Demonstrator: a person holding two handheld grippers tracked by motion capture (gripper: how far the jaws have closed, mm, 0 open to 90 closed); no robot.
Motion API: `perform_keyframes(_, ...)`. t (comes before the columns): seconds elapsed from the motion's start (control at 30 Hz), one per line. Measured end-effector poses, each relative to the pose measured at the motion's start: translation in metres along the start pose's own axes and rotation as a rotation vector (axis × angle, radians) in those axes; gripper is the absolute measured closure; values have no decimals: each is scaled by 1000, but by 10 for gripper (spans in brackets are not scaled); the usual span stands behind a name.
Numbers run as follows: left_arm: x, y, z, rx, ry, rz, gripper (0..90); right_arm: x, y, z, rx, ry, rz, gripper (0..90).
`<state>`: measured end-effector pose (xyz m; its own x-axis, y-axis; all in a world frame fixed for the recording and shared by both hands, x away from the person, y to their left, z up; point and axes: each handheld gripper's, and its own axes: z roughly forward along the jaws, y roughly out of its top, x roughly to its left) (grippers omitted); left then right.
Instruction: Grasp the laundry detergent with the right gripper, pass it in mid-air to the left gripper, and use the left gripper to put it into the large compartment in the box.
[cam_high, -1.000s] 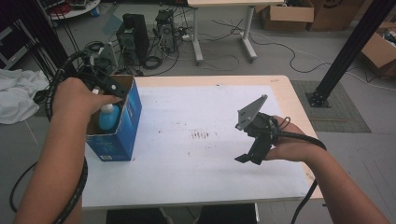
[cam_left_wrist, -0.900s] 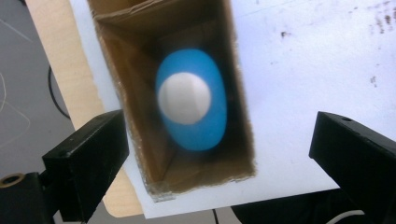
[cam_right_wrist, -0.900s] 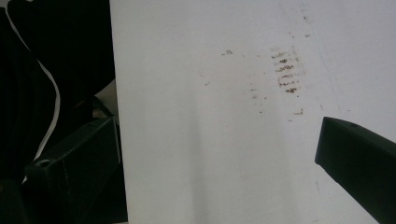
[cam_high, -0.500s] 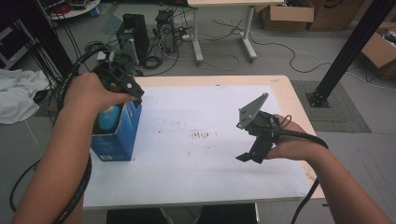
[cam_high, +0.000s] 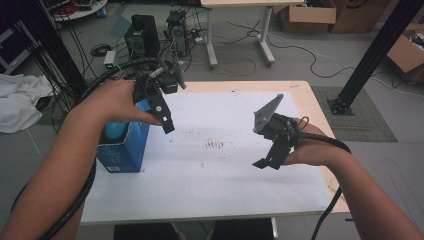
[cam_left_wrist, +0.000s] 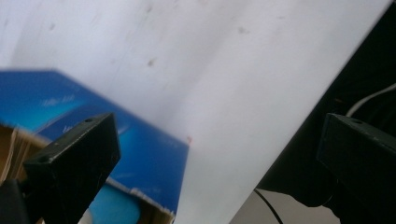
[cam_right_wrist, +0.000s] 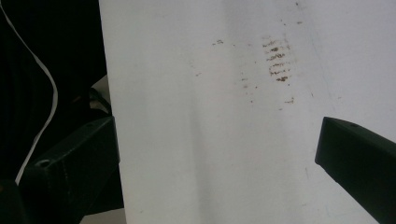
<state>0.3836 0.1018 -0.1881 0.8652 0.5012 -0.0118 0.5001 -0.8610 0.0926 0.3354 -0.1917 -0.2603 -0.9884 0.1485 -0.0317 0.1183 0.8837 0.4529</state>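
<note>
A blue cardboard box (cam_high: 125, 150) stands open-topped near the left edge of the white table (cam_high: 225, 190). A light blue rounded object (cam_high: 114, 131) sits inside it. My left gripper (cam_high: 166, 120) hovers above the box's right side, over the table. In the left gripper view the box (cam_left_wrist: 140, 154) and the light blue object (cam_left_wrist: 112, 210) lie below the left gripper (cam_left_wrist: 212, 144), whose jaws stand wide apart and hold nothing. My right gripper (cam_high: 270, 157) hangs over the right half of the table. In the right gripper view it (cam_right_wrist: 212, 149) is open and empty.
Brown smudges (cam_high: 217, 145) mark the middle of the white top; the same smudges (cam_right_wrist: 275, 56) appear ahead of the right gripper. Behind the table are computer cases (cam_high: 142, 32), cables and a desk frame (cam_high: 237, 30). A black post (cam_high: 372, 55) stands at right, white cloth (cam_high: 17, 100) at left.
My left gripper has lifted off the box and moved right, over the table. The light blue object stayed in the box. The right gripper has barely moved.
</note>
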Motion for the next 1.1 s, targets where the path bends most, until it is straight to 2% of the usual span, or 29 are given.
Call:
perform_keyframes(0.07,-4,2,2,16,5,62,1,-1,1,0,13,1,1,0)
perform_keyframes(0.13,-6,2,5,24,-11,105,1,-2,2,0,34,-2,0,0)
perform_keyframes(0.23,-8,2,11,33,-39,186,1,-4,3,-2,33,-5,2,0)
perform_keyframes(0.4,-12,4,20,38,-74,248,1,-9,8,-2,32,-8,4,0)
perform_keyframes(0.57,-12,6,18,22,-79,262,1,-10,12,-3,36,-9,4,0)
perform_keyframes(0.83,-17,8,16,5,-62,290,1,-10,14,-5,37,-12,-1,0)
perform_keyframes(1.1,-18,11,18,6,-67,287,1,-11,14,-5,36,-13,-5,0)
